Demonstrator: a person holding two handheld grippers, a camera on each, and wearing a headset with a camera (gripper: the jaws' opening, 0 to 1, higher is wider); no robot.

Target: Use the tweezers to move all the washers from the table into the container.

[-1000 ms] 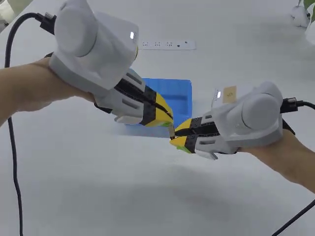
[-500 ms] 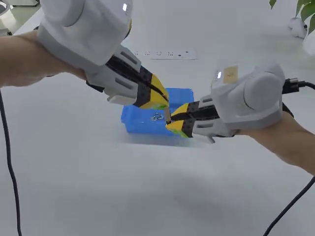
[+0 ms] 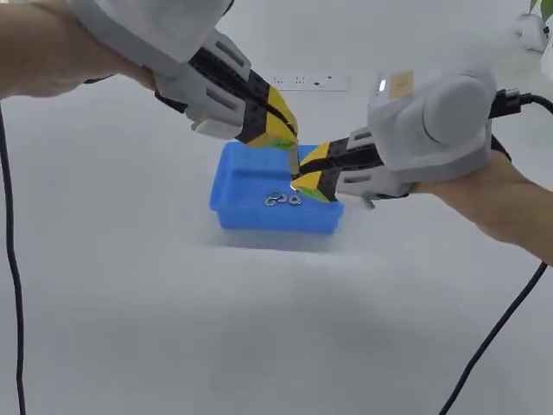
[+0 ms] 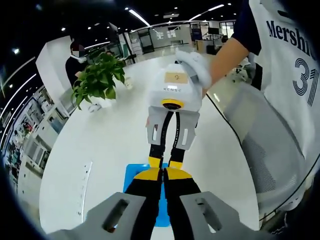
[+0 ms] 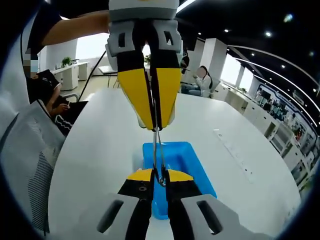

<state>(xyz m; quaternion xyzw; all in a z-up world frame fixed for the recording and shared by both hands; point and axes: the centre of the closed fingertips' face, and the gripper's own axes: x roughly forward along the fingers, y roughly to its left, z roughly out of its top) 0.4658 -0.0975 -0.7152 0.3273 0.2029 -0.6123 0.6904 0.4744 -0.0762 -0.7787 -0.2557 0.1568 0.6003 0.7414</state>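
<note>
Count: two grippers, one pair of tweezers, one container, and what looked like three washers, though they were small and blurred.

Far left, head view: one black cable (image 3: 10,242) ran down the white table (image 3: 173,337).

Your left gripper (image 3: 286,141) came in from the upper left, angled down over the container. Its yellow-tipped jaws were pressed together with no real gap, clamped on the upper end of the tweezers (image 3: 295,161).

The tweezers were a thin metal strip running from the left jaws down to the right jaws, over the container's right half. In the right gripper view both arms of the strip lay almost together. I could not tell whether anything sat in their tips.

The container (image 3: 259,218) was a blue rectangular tray resting on the table, below and between the two grippers. The washers (image 3: 282,200) lay in a tight cluster on its floor, near the front wall and just left of the right gripper's tips.

Your right gripper (image 3: 305,179) reached in from the right, nearly level. Its jaws were closed down on the lower end of the tweezers, tips just above the container's right rim.

Behind it, one white power strip (image 3: 307,82) lay flat. Far right, a second cable (image 3: 492,337) trailed off.
</note>
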